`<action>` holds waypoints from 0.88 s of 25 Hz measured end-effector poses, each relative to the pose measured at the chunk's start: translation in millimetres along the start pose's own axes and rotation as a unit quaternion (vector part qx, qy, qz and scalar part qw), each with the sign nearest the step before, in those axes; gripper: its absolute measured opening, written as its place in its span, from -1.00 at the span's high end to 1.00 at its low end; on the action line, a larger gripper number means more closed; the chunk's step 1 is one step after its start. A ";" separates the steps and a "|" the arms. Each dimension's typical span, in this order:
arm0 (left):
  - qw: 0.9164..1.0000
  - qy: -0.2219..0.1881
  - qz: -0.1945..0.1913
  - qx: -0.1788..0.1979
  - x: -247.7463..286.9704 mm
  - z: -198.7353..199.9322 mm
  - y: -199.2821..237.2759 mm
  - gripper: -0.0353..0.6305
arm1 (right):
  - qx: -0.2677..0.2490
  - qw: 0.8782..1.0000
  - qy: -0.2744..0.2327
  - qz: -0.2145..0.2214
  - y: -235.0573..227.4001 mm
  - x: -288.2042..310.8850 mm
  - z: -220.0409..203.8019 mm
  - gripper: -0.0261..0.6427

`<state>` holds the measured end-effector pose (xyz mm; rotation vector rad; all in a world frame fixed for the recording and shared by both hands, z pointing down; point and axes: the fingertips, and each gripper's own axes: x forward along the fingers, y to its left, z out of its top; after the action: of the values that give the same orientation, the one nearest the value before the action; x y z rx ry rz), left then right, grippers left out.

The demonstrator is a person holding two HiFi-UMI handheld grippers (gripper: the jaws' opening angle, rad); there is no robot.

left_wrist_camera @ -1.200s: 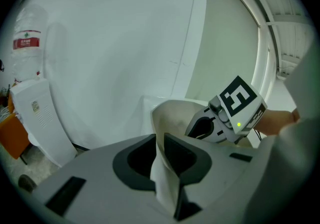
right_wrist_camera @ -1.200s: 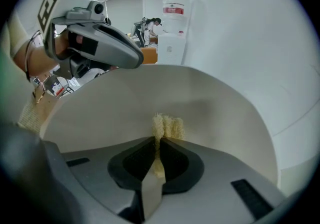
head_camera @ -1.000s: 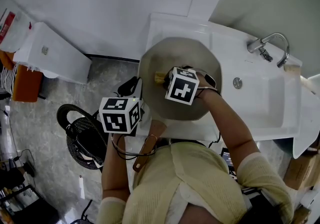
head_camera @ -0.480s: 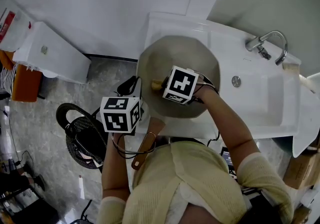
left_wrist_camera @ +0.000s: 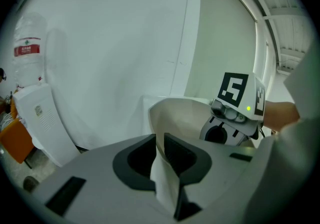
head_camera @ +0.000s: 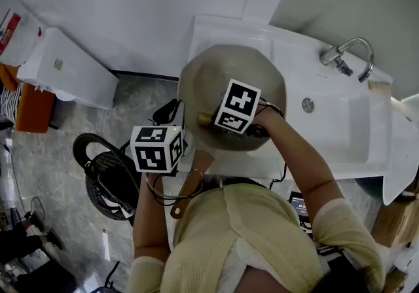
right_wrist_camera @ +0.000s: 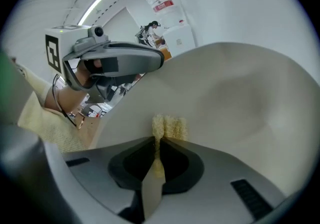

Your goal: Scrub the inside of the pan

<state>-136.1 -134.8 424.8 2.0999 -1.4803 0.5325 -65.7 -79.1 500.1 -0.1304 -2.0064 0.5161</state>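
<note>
A grey-beige pan [head_camera: 226,69] rests on the white sink counter [head_camera: 216,30], its wooden handle [head_camera: 190,187] pointing toward the person. My left gripper [left_wrist_camera: 159,149] is shut on the pan's near-left rim [left_wrist_camera: 161,178]; in the head view its marker cube [head_camera: 157,149] sits just left of the pan. My right gripper [right_wrist_camera: 159,144] is shut on a yellow sponge [right_wrist_camera: 169,128], which presses on the pan's inner wall [right_wrist_camera: 240,98]. Seen from the head, the sponge [head_camera: 205,117] pokes out left of the right gripper's cube [head_camera: 237,107], low in the pan.
The sink basin, with a drain [head_camera: 307,104] and a chrome tap [head_camera: 347,56], lies right of the pan. A white cabinet [head_camera: 65,69] and a black wire basket [head_camera: 105,174] stand on the floor at left. A white wall runs behind.
The right gripper has drawn the sponge down the pan's left inner side toward the near rim and turned slightly. The left gripper keeps its hold on the rim.
</note>
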 end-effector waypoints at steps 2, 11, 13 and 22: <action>1.000 -0.001 0.001 0.001 -0.7 -0.2 -0.8 0.59 | 0.014 1.000 -0.007 0.021 4.0 -1.3 -2.2 0.78; 1.000 -0.005 0.000 0.003 -4.8 -0.2 -3.2 0.59 | 0.010 0.999 0.010 0.052 22.2 -6.9 -14.7 0.78; 1.000 -0.005 0.000 0.004 -5.7 -0.3 -3.8 0.59 | 0.002 0.998 0.010 0.059 28.2 -9.4 -15.5 0.78; 1.000 -0.006 -0.002 0.017 -6.6 1.1 -8.3 0.59 | -0.032 0.996 -0.009 0.082 48.9 -23.8 -17.1 0.78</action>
<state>-130.4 -128.3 418.5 2.1350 -1.4832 0.5475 -45.7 -37.2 467.1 -0.3321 -2.0408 0.5584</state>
